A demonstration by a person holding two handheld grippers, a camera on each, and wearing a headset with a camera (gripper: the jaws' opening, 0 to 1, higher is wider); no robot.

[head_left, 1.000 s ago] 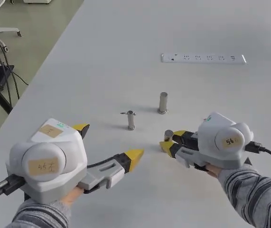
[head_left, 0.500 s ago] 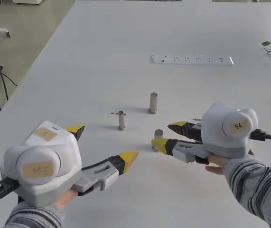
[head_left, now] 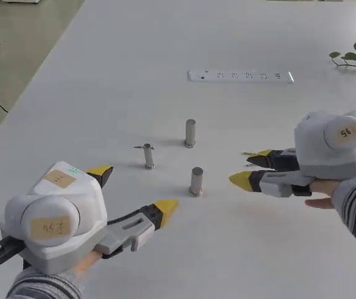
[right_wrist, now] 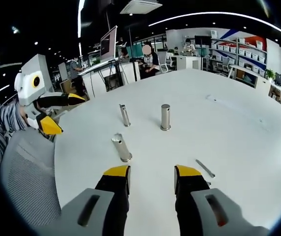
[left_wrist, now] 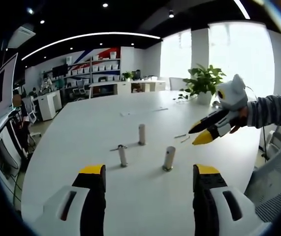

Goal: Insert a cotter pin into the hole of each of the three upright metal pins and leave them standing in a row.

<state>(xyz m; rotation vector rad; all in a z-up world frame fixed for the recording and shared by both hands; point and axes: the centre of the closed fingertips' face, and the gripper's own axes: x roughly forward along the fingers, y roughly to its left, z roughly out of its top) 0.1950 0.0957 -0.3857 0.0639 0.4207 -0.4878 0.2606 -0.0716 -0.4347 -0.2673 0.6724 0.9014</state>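
Note:
Three upright metal pins stand on the white table (head_left: 134,75): a far pin (head_left: 190,133), a left pin (head_left: 148,156) with a cotter pin through its top, and a near pin (head_left: 196,181). My right gripper (head_left: 247,169) hovers open to the right of the near pin, apart from it, holding nothing. A loose cotter pin (right_wrist: 205,168) lies on the table just ahead of its right jaw. My left gripper (head_left: 134,188) is open low at the front left, empty, with the near pin (left_wrist: 169,158) and the pinned one (left_wrist: 123,155) ahead of it.
A white power strip (head_left: 240,76) lies across the table behind the pins. A potted plant (head_left: 355,55) stands at the far right. The table's left edge drops to the floor. Thin loose cotter pins (left_wrist: 181,136) rest right of the pins.
My right gripper, shut on the near pin a second ago, opened, let it go and drew back to the right. The pin stays upright. The left gripper kept its place.

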